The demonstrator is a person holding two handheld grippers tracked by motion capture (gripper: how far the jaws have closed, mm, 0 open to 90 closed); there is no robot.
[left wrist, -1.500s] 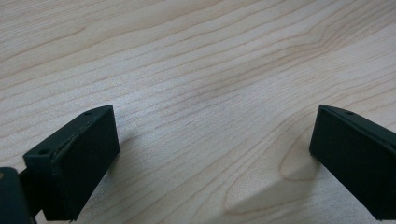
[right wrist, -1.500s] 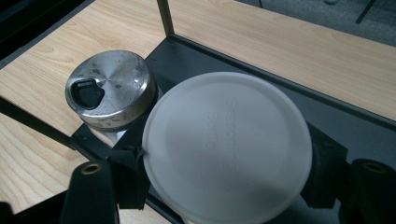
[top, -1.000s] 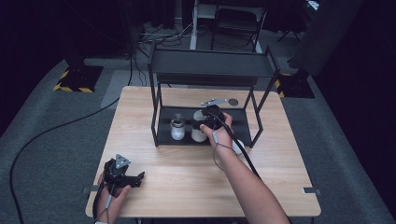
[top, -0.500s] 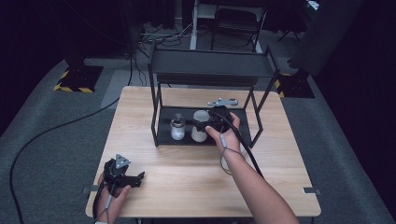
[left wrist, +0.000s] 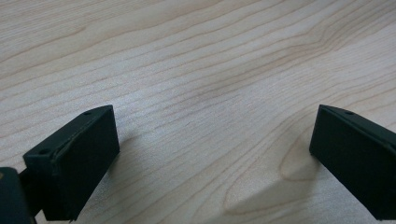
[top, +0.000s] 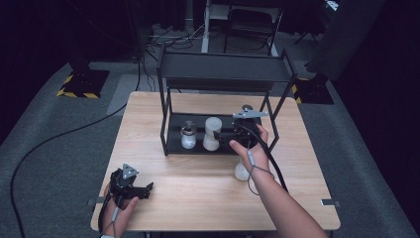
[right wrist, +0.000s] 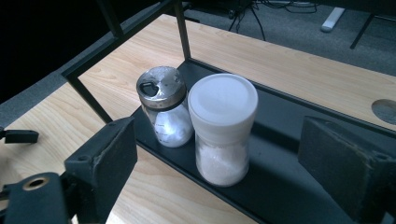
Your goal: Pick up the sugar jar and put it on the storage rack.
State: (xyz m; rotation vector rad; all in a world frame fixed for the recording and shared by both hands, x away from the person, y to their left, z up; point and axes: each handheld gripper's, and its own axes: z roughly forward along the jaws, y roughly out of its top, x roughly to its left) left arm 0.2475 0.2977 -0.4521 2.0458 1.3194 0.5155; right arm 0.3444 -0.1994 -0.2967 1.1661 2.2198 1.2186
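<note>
Jar, white-capped and part-filled with white grains, stands upright on the lower shelf of the rack, touching or all but touching the shaker on its left as the right gripper view shows them.

Largest first: the table is pale wood, and the black two-tier rack sits toward its far side. On the lower shelf the jar and the metal-topped glass shaker stand side by side. A further small white container stands on the bare table below my right forearm; I cannot make out what it is.

My right gripper hangs just in front of the jar. Its jaws have just been opening and now stand wide, with nothing between them; the jar is free on the shelf. My left gripper rests at the near left of the table, jaws wide apart over bare wood.

Handling, as I judge it: the jar looks like light, stiff plastic with smooth sides, so it may slip under a weak pinch and tip if nudged near the cap. I would take it across the clear body below the cap, squarely, keeping clear of the shaker, which is glass and the more fragile of the two.
</note>
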